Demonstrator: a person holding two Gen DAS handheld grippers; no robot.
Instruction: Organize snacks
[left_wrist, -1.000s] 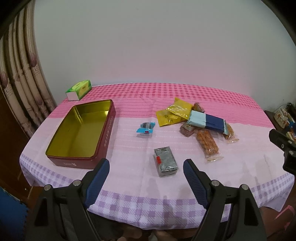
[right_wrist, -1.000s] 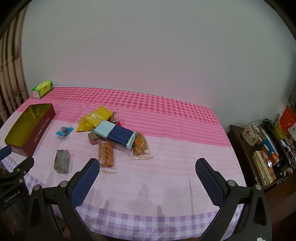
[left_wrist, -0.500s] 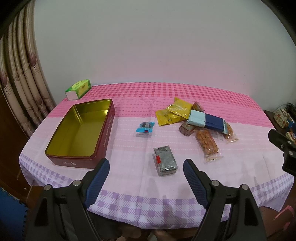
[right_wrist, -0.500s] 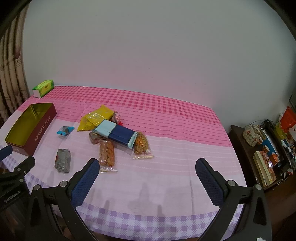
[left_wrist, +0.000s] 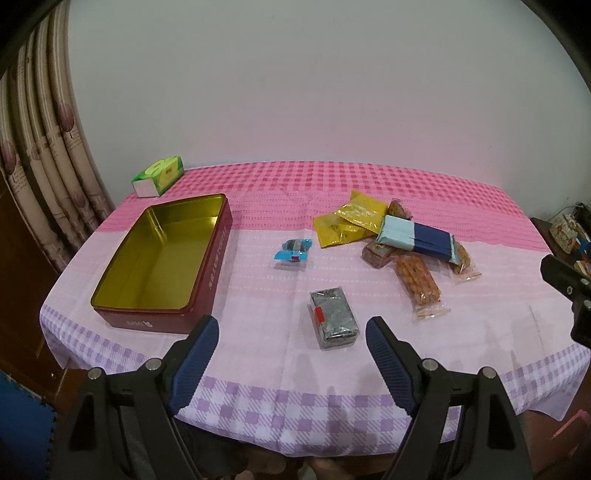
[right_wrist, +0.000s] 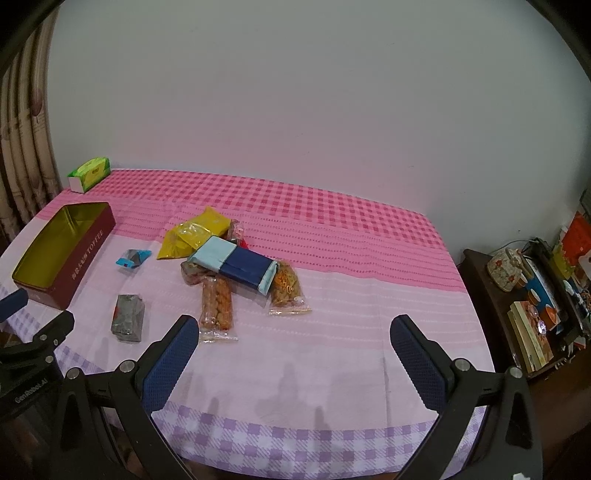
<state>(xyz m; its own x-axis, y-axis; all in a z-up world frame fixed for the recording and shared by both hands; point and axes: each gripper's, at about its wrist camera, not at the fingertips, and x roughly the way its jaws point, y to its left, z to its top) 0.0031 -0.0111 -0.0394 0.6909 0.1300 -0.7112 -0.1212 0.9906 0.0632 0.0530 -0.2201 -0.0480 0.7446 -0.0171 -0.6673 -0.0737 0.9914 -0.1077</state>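
Both cameras have crept slightly forward, yet the toffee tin (left_wrist: 159, 258) at the table's left edge sits empty, every snack including the grey packet (left_wrist: 333, 317) unsorted, left gripper (left_wrist: 291, 354) and right gripper (right_wrist: 295, 354) wide open, holding nothing.

A green tissue box (left_wrist: 158, 175) sits at the worktop's (left_wrist: 258, 376) far left corner, beside a curtain (left_wrist: 44, 155). Right of the worktop, a side cabinet (right_wrist: 517, 306) carries books (right_wrist: 528, 339) and a patterned jar (right_wrist: 504, 269).

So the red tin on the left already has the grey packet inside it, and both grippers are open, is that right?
Not quite. The red tin holds nothing; the left wrist view shows its bare gold bottom. The grey packet lies on the tablecloth, ahead of the left gripper. Both it and the right gripper are open.
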